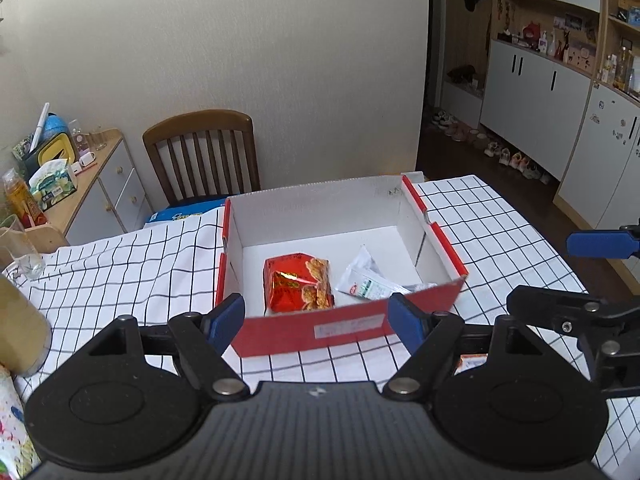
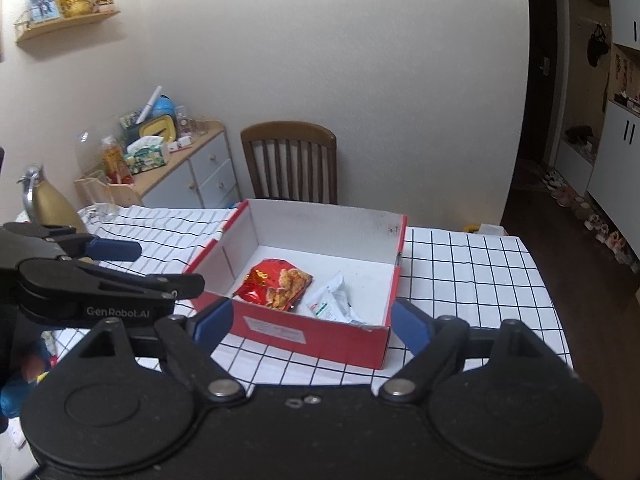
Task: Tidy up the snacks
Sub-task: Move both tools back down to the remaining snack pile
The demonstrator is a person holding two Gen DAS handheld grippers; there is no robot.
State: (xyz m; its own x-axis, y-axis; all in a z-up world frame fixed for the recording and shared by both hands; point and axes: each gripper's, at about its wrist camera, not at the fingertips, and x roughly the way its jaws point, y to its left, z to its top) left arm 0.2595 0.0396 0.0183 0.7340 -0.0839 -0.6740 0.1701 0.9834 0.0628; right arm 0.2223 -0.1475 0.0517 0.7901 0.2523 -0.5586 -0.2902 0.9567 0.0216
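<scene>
A red cardboard box with white inside stands on the checked tablecloth, also in the right wrist view. In it lie a red snack packet and a white packet. My left gripper is open and empty, its blue pads either side of the box's near wall. My right gripper is open and empty just before the box. An orange packet peeks out low on the table under the left gripper's right finger. Each gripper shows at the edge of the other's view.
A wooden chair stands behind the table. A side cabinet with tissues, bottles and a clock stands at the left. A gold flask and a glass stand at the table's left. Shoes and cupboards are at the right.
</scene>
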